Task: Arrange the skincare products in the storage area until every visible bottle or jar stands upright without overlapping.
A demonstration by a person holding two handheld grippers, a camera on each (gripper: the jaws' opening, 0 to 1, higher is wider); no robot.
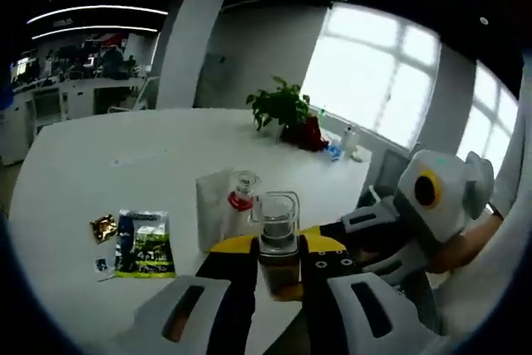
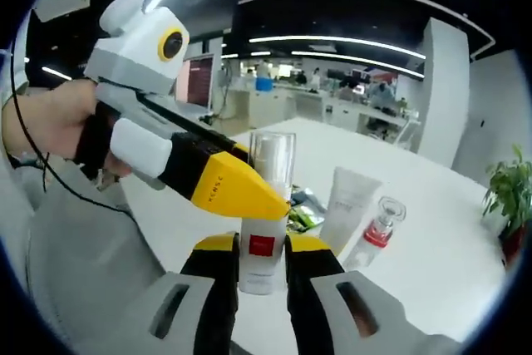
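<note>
**Bottle upright between both tongs, tabletop open beyond**

I find the clear-capped bottle (image 2: pixel 264 220) low centre in the right gripper view, long axis vertical, base on the white table (image 2: pixel 432 247). My right gripper (image 2: pixel 263 265) is closed against its sides. My left gripper (image 1: pixel 278 265) pinches it too, entering that view from upper left. Just right stand a white tube (image 2: pixel 347 208) and a red-collared bottle (image 2: pixel 379 230). Sachets (image 1: pixel 143 243) lie lower left; a potted plant (image 1: pixel 284 110) sits upper centre; open office beyond.

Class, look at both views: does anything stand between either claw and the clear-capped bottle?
Nothing visible does. Both the left claw and right claw already close on the clear-capped bottle; the white tube and small red-collared bottle stand beyond it.
</note>
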